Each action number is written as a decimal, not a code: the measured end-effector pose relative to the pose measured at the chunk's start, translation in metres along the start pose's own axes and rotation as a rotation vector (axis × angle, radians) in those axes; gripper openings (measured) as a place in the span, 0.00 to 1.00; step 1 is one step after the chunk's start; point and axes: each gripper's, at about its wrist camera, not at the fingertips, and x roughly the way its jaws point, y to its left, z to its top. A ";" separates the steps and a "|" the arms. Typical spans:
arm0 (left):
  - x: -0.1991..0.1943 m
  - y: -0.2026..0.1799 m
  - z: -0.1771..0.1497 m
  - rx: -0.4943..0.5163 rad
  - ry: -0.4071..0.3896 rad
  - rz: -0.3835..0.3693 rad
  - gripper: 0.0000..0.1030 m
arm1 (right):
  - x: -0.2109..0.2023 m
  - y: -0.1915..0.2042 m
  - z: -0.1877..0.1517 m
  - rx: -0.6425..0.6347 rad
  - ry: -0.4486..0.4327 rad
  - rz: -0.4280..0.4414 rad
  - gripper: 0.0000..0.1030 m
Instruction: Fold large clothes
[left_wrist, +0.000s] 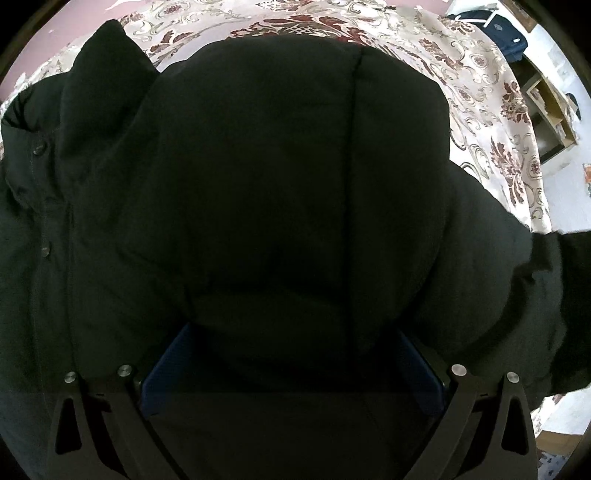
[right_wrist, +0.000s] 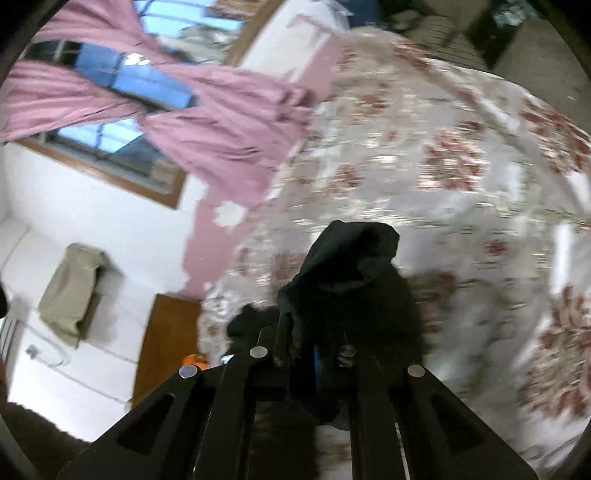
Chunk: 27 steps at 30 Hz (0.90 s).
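The left gripper (left_wrist: 293, 354) stands with its 2 blue-padded fingers (left_wrist: 164, 373) spread wide; a thick fold of the black jacket (left_wrist: 280, 192) bulges into the gap between them, but whether the pads press the cloth cannot be told. Just ahead of the fingers the jacket fills nearly the whole left wrist view; a seam runs straight away from the right finger, and 2 dark buttons (left_wrist: 38, 149) sit on a placket off to the left of the fingers. Beyond the jacket, a floral bedspread (left_wrist: 461, 85) shows past its far and right edges.

The right gripper (right_wrist: 314, 354) has its 2 fingers drawn narrow, pinching a bunched black fold of the jacket (right_wrist: 351, 266); the cloth rises ahead of the fingertips and hangs around them. Further out, the blurred floral bedspread (right_wrist: 443, 147) spreads ahead and right of the fingers; to the far left, pink curtains (right_wrist: 207, 122) drape over a window (right_wrist: 110, 70).
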 end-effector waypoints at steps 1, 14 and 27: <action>0.001 0.001 0.000 0.000 0.001 -0.012 1.00 | 0.007 0.017 -0.003 -0.009 0.009 0.022 0.08; -0.010 0.040 0.000 -0.017 -0.022 -0.221 1.00 | 0.129 0.225 -0.081 -0.172 0.246 0.278 0.08; -0.116 0.213 -0.061 -0.199 -0.132 -0.252 1.00 | 0.280 0.312 -0.208 -0.194 0.454 0.318 0.08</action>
